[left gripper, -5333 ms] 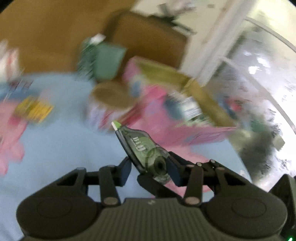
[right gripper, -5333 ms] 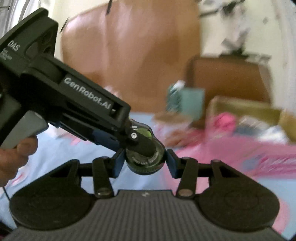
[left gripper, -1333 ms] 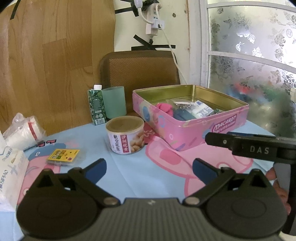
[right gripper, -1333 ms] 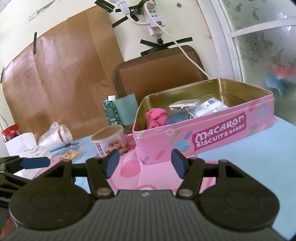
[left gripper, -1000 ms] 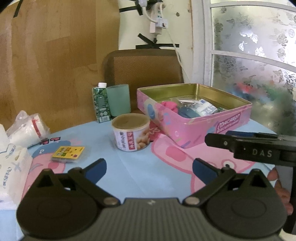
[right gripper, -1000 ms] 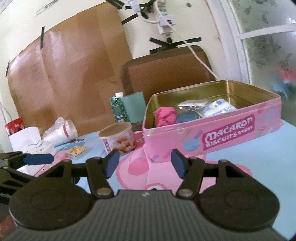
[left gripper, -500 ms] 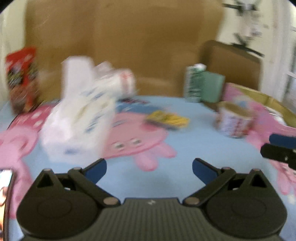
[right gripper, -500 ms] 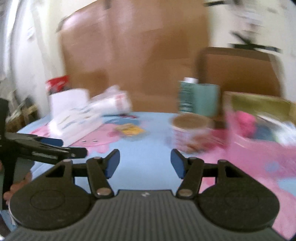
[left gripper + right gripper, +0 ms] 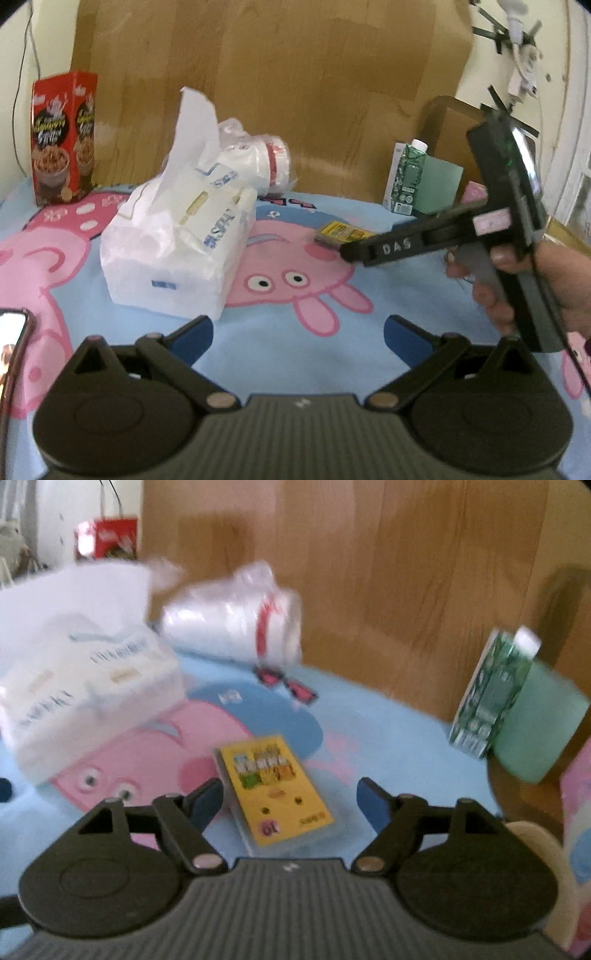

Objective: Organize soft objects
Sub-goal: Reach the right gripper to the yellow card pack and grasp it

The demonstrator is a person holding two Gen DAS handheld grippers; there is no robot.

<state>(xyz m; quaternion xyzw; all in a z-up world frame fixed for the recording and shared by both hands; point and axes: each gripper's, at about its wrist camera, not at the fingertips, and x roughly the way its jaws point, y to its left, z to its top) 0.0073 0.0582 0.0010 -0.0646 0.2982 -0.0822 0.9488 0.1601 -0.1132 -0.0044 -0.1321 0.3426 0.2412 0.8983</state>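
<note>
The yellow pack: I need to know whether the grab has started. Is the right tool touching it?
Apart. The right wrist view shows the yellow pack flat on the tablecloth between the right tool's opening jaws, with cloth visible beside both fingertips.

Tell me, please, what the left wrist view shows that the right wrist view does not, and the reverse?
Only the left wrist view shows the phone at its left edge, the person's hand holding the right gripper, and the open, empty left gripper. Only the right wrist view shows the right gripper from behind, jaws opening around the yellow pack without touching it. Both show the tissue pack, bagged cups, green carton, red box and yellow pack.
</note>
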